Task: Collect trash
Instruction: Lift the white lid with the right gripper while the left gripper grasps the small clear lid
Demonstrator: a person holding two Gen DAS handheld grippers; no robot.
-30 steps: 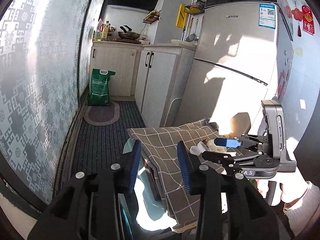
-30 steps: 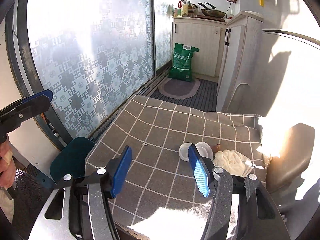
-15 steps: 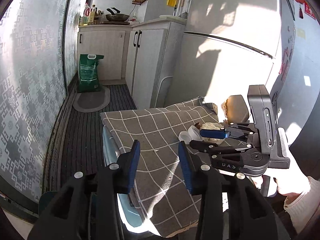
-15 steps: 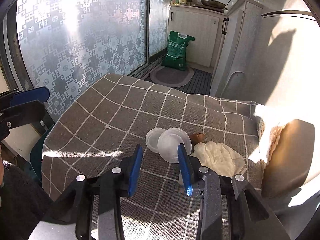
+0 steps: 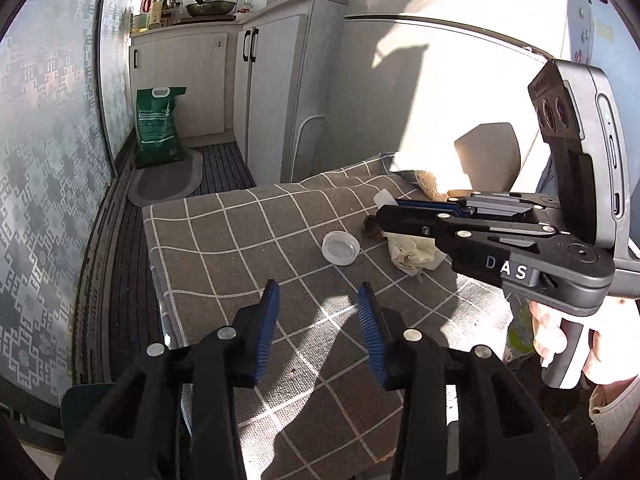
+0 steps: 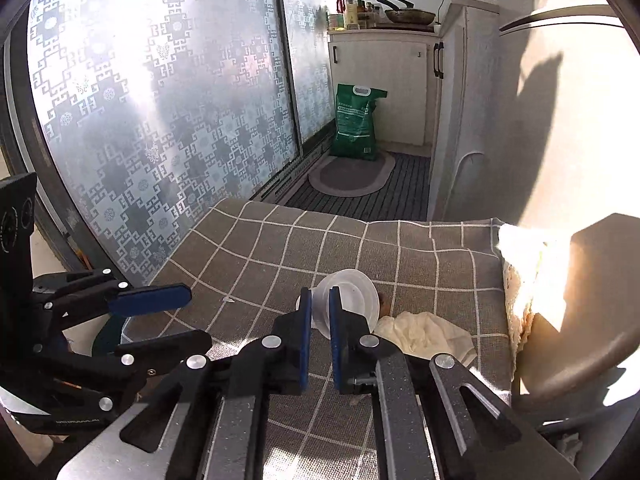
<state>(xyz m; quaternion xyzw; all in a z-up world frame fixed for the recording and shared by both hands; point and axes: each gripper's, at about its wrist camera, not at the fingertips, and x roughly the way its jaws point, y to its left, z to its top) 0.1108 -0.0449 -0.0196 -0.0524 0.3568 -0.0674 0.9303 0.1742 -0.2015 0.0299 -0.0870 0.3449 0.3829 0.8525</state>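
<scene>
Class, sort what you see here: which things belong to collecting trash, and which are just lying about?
Job: plastic cup in right gripper; plastic lid; crumpled tissue; left gripper.
Lying about: checked cloth; green bag; oval mat; frying pan.

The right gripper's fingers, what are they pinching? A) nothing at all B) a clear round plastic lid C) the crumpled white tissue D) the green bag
B: the right gripper has its fingers closed on the clear round plastic lid, tilted up off the grey checked tablecloth.
</scene>
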